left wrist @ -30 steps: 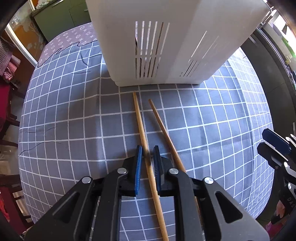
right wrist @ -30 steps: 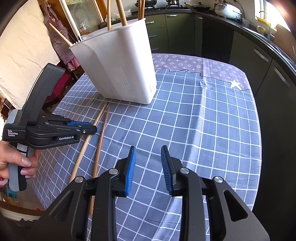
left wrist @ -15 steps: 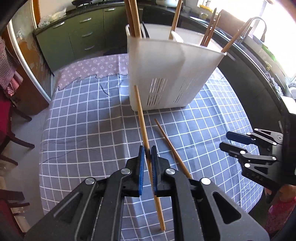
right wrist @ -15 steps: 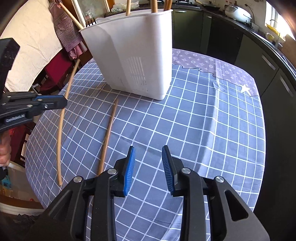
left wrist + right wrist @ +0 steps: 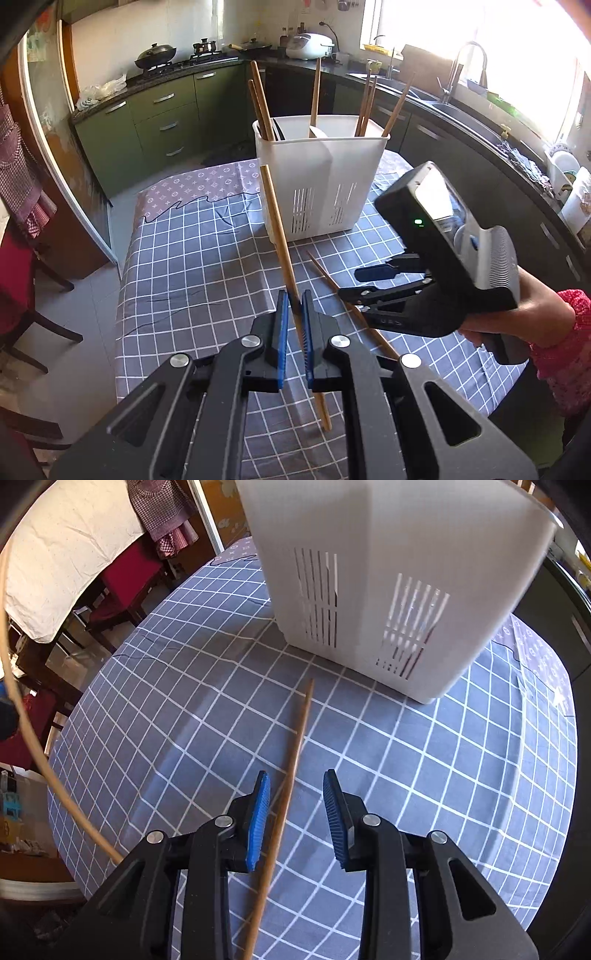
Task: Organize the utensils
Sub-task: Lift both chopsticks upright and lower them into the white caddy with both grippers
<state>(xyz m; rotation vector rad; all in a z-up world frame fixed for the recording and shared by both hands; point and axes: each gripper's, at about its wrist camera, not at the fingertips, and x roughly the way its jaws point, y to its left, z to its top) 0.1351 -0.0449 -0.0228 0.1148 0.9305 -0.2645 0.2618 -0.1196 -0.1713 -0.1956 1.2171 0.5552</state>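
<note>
Up front in the left wrist view, the left gripper [image 5: 294,325] pinches a raised chopstick [image 5: 277,229] before the white utensil holder [image 5: 320,184] on the checked tablecloth [image 5: 192,258]. Over in the right wrist view, the right gripper [image 5: 294,814] hangs spread astride a second chopstick [image 5: 291,760] lying flat near that holder.

The desk [image 5: 192,258], under a grey checked cloth, carries a white utensil holder [image 5: 317,184] and one chopstick [image 5: 291,775].
</note>
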